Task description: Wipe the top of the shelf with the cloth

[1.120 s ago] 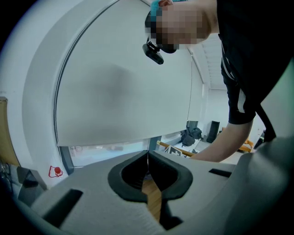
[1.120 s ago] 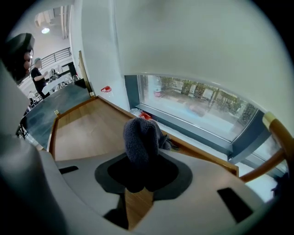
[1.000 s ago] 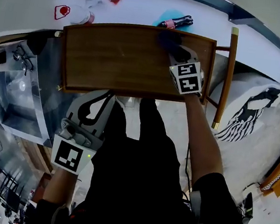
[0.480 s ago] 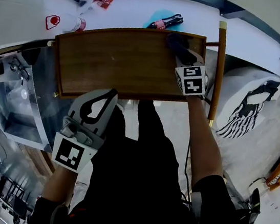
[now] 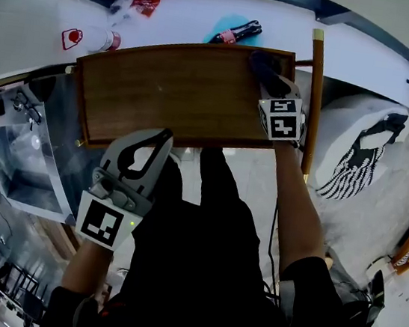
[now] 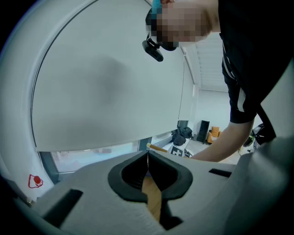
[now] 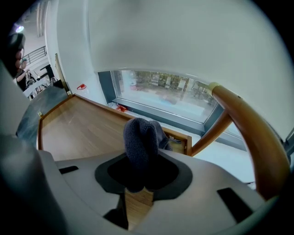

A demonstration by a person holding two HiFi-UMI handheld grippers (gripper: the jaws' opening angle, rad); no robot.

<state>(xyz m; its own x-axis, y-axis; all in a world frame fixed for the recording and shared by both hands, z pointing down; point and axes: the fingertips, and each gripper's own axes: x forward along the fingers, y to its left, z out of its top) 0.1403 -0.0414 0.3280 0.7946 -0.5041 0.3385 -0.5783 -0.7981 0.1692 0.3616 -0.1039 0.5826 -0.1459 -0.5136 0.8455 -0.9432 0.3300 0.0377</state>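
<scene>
At the upper right corner of the shelf top (image 5: 176,94) in the head view, the right gripper (image 5: 266,71) holds a dark grey cloth (image 5: 258,59) against the wood. The shelf top is a shallow wooden tray with a raised rim. Inside the rim is the cloth, in the far right corner, close to the edge.

The right gripper view shows the jaws clamped on the cloth, which bulges up between them as a thick knitted fold, with the rim's corner just beyond it. The left gripper (image 5: 162,139) hangs below the shelf's near edge, off the wood, in the lower left of the head view. Its own view shows the jaws closed tip to tip with nothing between them.

Only the head view shows the white ledge (image 5: 188,13) above the shelf. On it are a black thing on a blue patch (image 5: 234,31) and a red packet (image 5: 146,0), and a glass table (image 5: 30,165) stands at the left. Only the right gripper view shows a window (image 7: 161,98) beyond the shelf, with a curved wooden rail (image 7: 243,133) at the frame's right. The left gripper view tilts up at a broad white surface (image 6: 105,82) and catches the person's bare forearm (image 6: 225,137) at the right.
</scene>
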